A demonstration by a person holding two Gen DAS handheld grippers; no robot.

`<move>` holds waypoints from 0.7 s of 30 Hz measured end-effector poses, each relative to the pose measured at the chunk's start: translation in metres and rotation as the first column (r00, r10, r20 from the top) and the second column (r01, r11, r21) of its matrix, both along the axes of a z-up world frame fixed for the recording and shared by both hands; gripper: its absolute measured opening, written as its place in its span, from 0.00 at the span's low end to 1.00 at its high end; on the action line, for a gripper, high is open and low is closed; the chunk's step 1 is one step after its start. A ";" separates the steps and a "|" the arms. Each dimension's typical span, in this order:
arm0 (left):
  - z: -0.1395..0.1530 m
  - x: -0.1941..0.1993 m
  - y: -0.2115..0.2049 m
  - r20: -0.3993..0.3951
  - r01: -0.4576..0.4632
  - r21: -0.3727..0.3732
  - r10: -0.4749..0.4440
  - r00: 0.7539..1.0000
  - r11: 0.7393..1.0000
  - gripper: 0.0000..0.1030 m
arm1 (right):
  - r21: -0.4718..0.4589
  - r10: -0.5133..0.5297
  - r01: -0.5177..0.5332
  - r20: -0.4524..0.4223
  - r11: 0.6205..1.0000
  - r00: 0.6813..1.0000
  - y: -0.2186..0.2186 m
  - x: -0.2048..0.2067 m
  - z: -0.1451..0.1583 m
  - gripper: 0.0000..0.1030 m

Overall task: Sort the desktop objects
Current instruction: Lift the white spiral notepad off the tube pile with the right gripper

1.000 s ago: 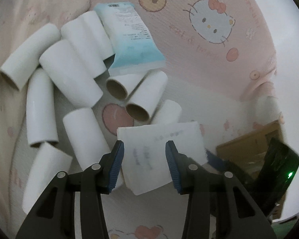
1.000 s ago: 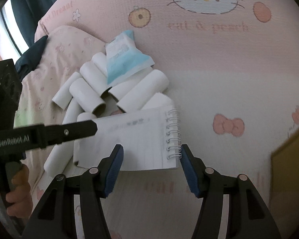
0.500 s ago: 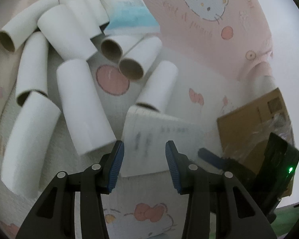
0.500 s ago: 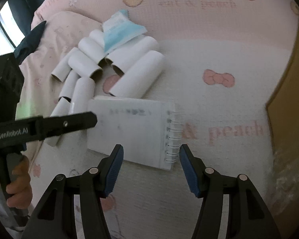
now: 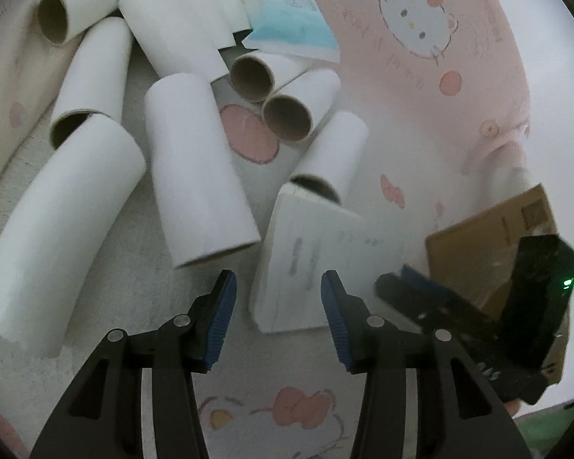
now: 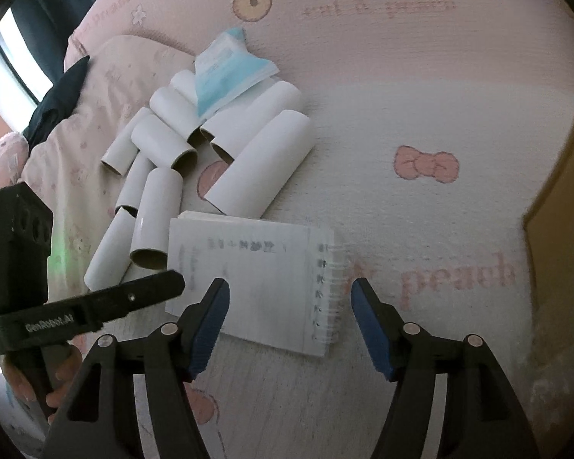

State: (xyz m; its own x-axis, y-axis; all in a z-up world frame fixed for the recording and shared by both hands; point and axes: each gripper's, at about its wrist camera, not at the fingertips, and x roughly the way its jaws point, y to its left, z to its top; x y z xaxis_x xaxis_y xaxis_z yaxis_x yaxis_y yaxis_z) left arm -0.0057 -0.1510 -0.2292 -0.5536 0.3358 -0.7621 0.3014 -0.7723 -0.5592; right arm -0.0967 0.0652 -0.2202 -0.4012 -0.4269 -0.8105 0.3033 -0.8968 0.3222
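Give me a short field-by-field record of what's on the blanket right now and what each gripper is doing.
surface: pink cartoon blanket
notebook: spiral notebook lying flat, coil on its right in the right wrist view
tubes: pile of white cardboard tubes beyond the notebook, all lying down
packet: blue and white packet resting on the far tubes
box: brown cardboard box off to the right
left gripper: jaws just opening, nothing between the pads
right gripper: jaws just opening, over the notebook's coil side, not gripping

Black fingers [image 5: 379,344], blue pads [image 5: 220,321], silver screws.
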 end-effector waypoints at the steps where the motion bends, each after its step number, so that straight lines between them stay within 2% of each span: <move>1: -0.002 -0.001 -0.002 -0.004 -0.011 0.017 0.011 1.000 1.000 0.49 | 0.006 0.002 -0.002 0.007 1.000 1.000 -0.001 -0.002 -0.002 0.62; 5: -0.004 -0.005 -0.002 -0.018 -0.007 0.068 0.009 1.000 0.998 0.49 | 0.020 0.009 -0.010 0.037 1.000 0.999 -0.005 -0.008 -0.010 0.62; 10: 0.001 -0.008 0.010 -0.033 0.053 -0.028 -0.054 0.998 0.998 0.49 | -0.007 0.027 -0.027 0.029 1.000 0.999 -0.001 -0.010 -0.012 0.62; 15: 0.001 -0.010 0.011 -0.039 0.068 -0.048 -0.070 0.997 0.997 0.49 | -0.032 0.027 -0.025 0.035 0.999 0.999 0.003 -0.011 -0.013 0.60; 17: 0.001 -0.014 0.011 -0.052 0.083 -0.028 -0.084 0.995 0.996 0.64 | 0.015 0.028 -0.029 0.038 0.999 0.999 -0.001 -0.011 -0.013 0.54; 19: 0.001 -0.018 0.008 -0.056 0.089 0.011 -0.088 0.995 0.996 0.72 | 0.062 0.042 -0.044 0.043 0.997 0.998 -0.006 -0.011 -0.011 0.54; 21: 0.001 -0.021 0.009 -0.042 0.085 0.012 -0.084 0.996 0.996 0.73 | 0.082 0.048 -0.051 0.044 0.995 0.998 -0.009 -0.011 -0.010 0.54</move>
State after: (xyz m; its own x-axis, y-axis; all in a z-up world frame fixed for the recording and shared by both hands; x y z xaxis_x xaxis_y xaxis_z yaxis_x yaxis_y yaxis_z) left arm -0.0263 -0.1417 -0.2282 -0.5539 0.3931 -0.7340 0.2114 -0.7862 -0.5806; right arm -0.1076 0.0557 -0.2300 -0.3460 -0.3754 -0.8599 0.3357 -0.9053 0.2602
